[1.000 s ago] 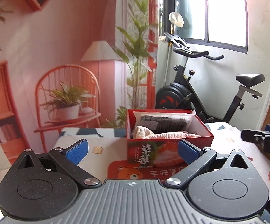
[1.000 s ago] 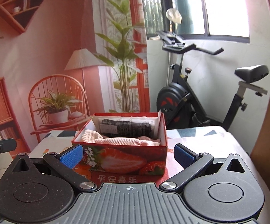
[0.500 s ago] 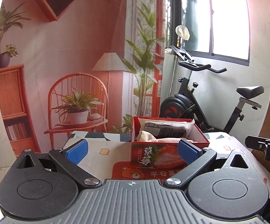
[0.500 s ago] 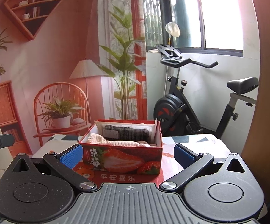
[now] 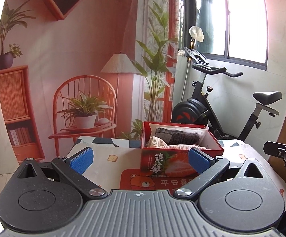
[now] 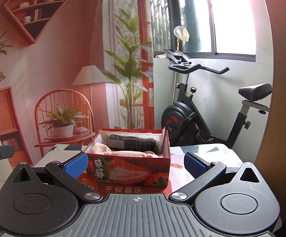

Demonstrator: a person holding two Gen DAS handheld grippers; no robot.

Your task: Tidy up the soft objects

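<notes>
A red strawberry-print box (image 5: 170,164) stands on the table, also in the right wrist view (image 6: 129,171). Inside lie a pale pink knitted cloth (image 5: 158,143), (image 6: 127,153) at the front and a dark folded item in a clear packet (image 5: 178,136), (image 6: 133,141) behind it. My left gripper (image 5: 140,159) is open and empty, held back from the box and left of it. My right gripper (image 6: 135,164) is open and empty, in front of the box. The right gripper's tip shows at the left wrist view's right edge (image 5: 281,152).
The table carries a patterned cloth (image 5: 107,158) with a red bear mat (image 5: 135,179) under the box. Behind stand a printed room backdrop (image 5: 73,79) and an exercise bike (image 5: 212,102). A brown panel (image 6: 277,98) rises at the right.
Both grippers have pulled back and risen from the box, which now looks smaller and lower in both views. Both stay open and empty.
</notes>
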